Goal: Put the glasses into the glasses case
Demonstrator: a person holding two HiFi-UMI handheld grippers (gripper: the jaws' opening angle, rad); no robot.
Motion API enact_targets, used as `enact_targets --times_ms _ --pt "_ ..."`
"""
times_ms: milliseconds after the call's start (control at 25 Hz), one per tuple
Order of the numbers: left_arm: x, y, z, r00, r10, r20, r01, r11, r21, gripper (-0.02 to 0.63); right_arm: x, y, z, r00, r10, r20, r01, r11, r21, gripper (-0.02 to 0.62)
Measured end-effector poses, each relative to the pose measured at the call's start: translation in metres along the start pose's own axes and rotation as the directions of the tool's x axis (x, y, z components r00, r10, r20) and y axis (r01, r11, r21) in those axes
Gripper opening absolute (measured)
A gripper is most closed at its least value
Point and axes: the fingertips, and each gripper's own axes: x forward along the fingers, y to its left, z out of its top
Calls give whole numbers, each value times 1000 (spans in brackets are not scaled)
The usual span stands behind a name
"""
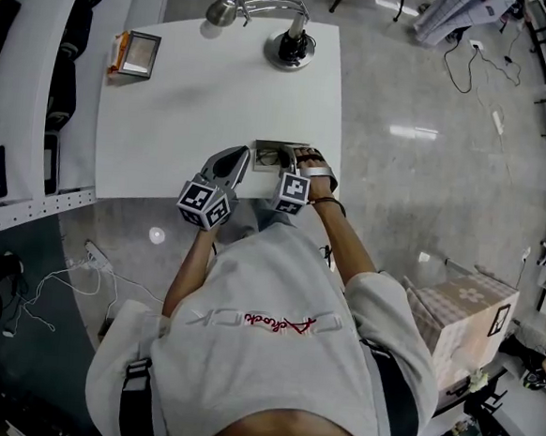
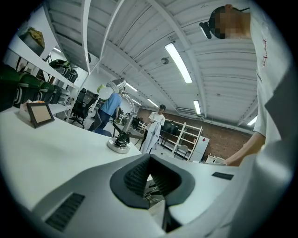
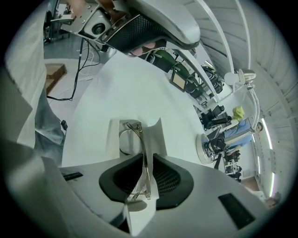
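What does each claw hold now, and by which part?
The right claw grips the glasses by their thin metal frame; the left claw holds nothing.

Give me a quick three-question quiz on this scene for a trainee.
1. True or false: the right gripper is shut on the glasses.
2. What stands at the far edge of the table? A) desk lamp B) kettle C) laptop
3. Fill in: the glasses case lies open at the table's ___ edge, closest to the person.
Key: 1 true; 2 A; 3 near.
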Motion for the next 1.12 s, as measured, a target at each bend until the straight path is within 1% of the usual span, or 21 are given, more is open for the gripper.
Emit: enact_targets --times_ms 240,440,480,600,720,800,880,920,1000,1120 --pt "-3 -11 5 1000 -22 15 22 999 27 25 -12 3 -2 999 -32 -5 32 999 7 63" --pt "-11 -26 4 999 -47 22 46 998 48 25 -26 13 -5 999 -41 -21 42 998 45 55" --pt "-13 -28 5 998 -53 24 51 997 54 25 -29 14 -5 999 -49 -22 50 997 52 51" --pt "-17 -35 7 997 -69 24 67 995 78 25 -41 13 -2 995 -101 -14 102 992 68 11" --pt "-22 -42 5 997 -81 20 79 992 102 25 -53 14 1 989 -145 -2 145 985 92 9" --pt "-26 -50 3 995 -93 21 90 990 108 25 -60 17 2 986 -165 8 163 979 126 9" --pt "-31 -58 1 994 -104 24 101 989 106 25 -69 20 6 984 -177 35 166 963 212 9" --pt "-35 -62 -1 994 -109 25 105 989 107 25 -75 21 8 982 -183 53 162 949 272 9" --pt "-41 -67 -3 993 -118 30 114 987 115 25 -86 20 12 976 -202 84 154 907 391 9" --pt "-49 -72 -2 991 -126 41 119 984 132 25 -104 11 21 956 -259 136 154 842 518 9"
